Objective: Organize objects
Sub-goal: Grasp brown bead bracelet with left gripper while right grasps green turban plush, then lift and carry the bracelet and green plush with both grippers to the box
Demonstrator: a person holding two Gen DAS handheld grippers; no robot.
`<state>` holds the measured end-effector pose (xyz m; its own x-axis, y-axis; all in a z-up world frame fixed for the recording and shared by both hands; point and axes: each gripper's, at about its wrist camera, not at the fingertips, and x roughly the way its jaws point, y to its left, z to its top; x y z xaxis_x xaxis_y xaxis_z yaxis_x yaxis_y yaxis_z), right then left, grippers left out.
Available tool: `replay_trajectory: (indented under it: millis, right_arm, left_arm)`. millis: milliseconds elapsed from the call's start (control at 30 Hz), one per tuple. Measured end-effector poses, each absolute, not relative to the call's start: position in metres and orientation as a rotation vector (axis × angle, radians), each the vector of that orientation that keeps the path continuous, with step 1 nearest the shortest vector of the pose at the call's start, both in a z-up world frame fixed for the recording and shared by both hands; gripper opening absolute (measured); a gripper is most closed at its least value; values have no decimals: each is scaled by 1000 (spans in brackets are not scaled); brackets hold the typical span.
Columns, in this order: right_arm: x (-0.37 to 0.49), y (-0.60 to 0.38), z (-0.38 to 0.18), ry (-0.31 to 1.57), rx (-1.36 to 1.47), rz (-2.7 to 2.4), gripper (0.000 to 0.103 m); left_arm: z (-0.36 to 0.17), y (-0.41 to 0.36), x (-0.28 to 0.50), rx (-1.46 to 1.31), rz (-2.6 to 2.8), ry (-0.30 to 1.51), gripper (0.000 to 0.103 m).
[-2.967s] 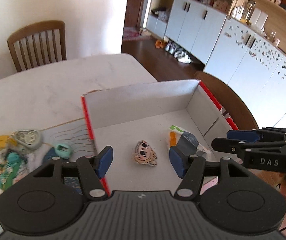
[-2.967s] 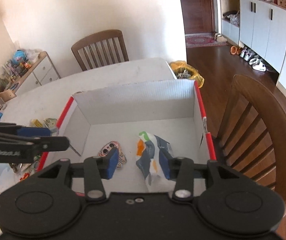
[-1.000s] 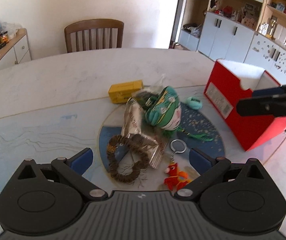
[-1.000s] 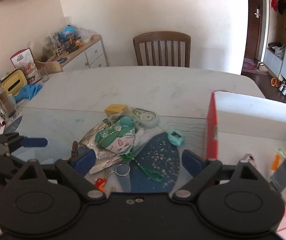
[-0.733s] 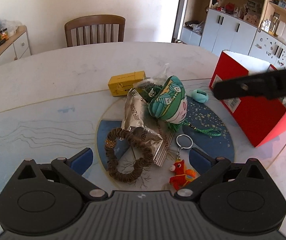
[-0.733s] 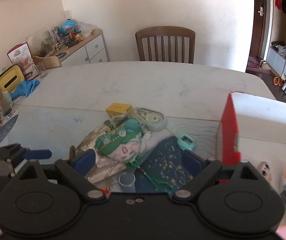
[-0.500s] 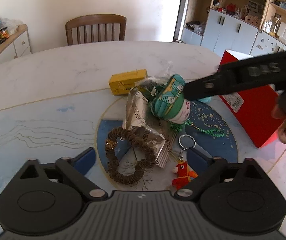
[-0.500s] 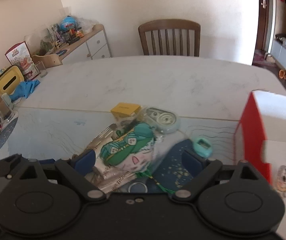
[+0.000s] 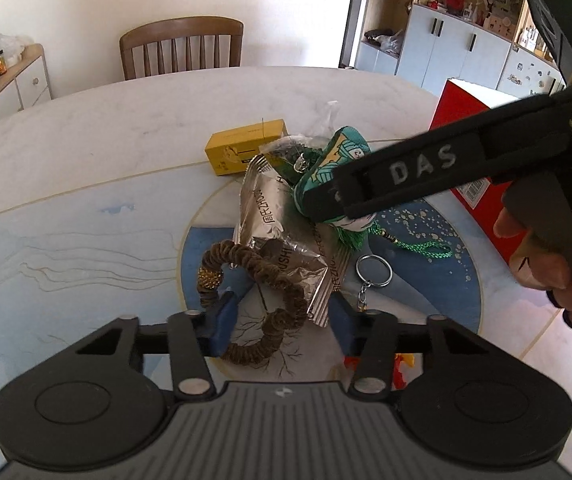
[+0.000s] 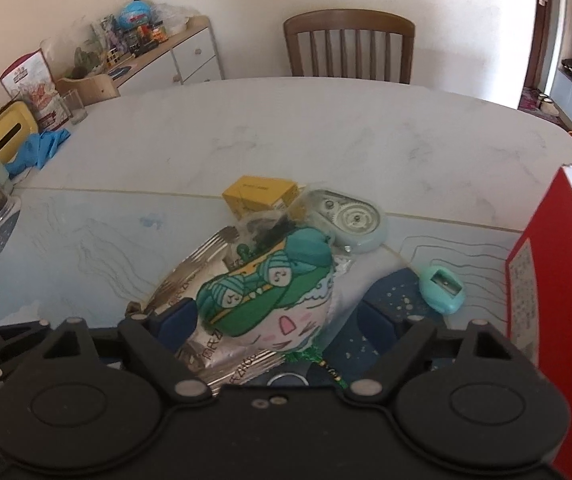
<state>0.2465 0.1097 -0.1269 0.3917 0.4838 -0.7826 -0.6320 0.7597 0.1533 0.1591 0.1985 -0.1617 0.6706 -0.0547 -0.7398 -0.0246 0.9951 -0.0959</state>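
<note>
A pile of small objects lies on the table. My left gripper [image 9: 282,322] is open, its jaws on either side of a brown braided hair tie [image 9: 254,280] and the corner of a silver snack packet [image 9: 282,240]. My right gripper [image 10: 274,324] is open around a green-and-white plush charm [image 10: 270,300], which also shows in the left wrist view [image 9: 325,172] partly behind the right gripper's finger [image 9: 405,176]. The red box [image 10: 545,292] stands at the right.
A yellow box [image 9: 246,146], a keyring [image 9: 373,270] with a red toy, a green cord [image 9: 417,246], a round tape dispenser [image 10: 349,220] and a teal sharpener [image 10: 441,290] lie around the pile. A chair [image 10: 349,44] stands beyond the table; a cluttered sideboard [image 10: 146,56] is at left.
Both grippers left the red box and came down over the pile. The left gripper's jaws narrowed around the hair tie. The right gripper closed in on the plush charm.
</note>
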Motion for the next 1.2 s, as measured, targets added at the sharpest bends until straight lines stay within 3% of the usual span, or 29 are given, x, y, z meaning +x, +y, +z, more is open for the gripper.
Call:
replay_trajectory:
  millis: [467, 1200]
  right_arm:
    - [243, 113, -125, 925, -184, 752, 63]
    - [213, 44, -64, 887, -95, 769, 59]
  left_arm:
    - [-154, 196, 157, -75, -14, 835, 13]
    - [-73, 192, 129, -141, -37, 755, 10]
